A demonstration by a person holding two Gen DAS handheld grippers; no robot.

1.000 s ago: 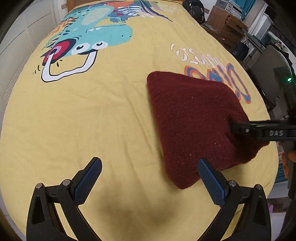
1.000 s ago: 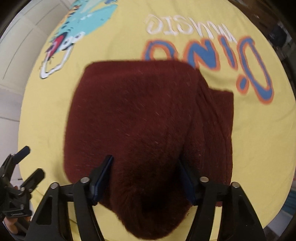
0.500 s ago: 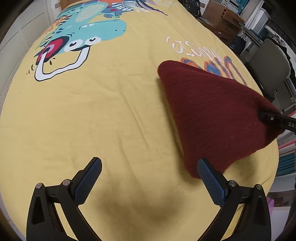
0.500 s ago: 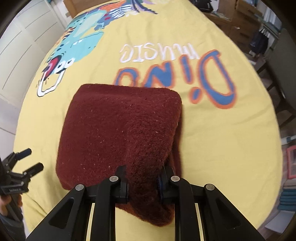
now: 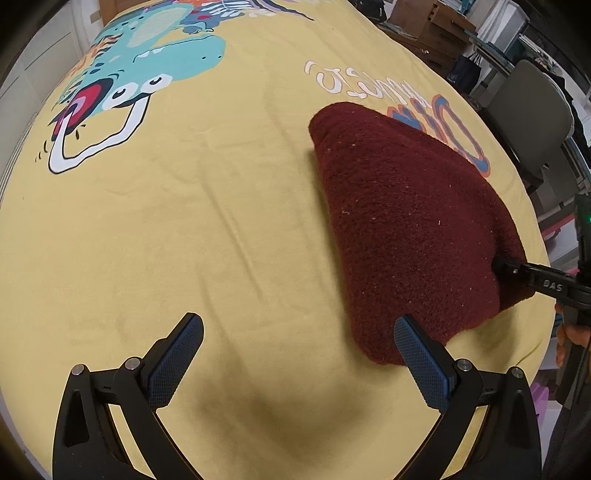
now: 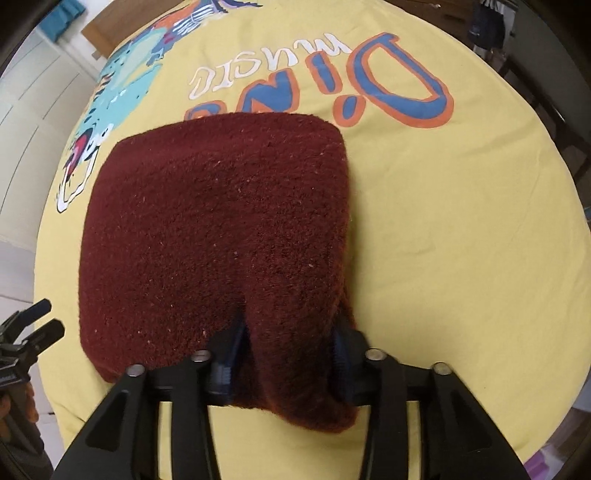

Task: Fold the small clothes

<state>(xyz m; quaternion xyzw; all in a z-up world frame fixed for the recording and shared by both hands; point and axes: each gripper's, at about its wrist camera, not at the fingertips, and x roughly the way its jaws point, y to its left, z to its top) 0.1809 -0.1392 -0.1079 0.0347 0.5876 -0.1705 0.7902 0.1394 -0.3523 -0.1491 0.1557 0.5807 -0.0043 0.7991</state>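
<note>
Garment: a dark red fleece garment (image 6: 218, 236) was found folded into a thick, roughly square bundle, laid on the yellow sheet (image 5: 192, 229).
Garment position: its far edge was seen to overlap the lower part of the blue "Dino" lettering (image 6: 391, 85); the teal dinosaur print (image 5: 147, 62) lay well apart from it.
Right gripper (image 6: 288, 354): its jaws had just been opening; a raised fold at the garment's near edge was seen between the blue pads. Whether the pads pressed on the fold could not be told, as the fabric covered them.
Left gripper (image 5: 295, 354): recorded spread wide with nothing between the fingers, held over bare sheet; its right finger (image 5: 421, 365) stood just beside the garment's near corner.
Surroundings: a grey chair (image 5: 532, 114) and wooden furniture (image 5: 436, 29) were noted beyond the sheet's far edge from the garment.
</note>
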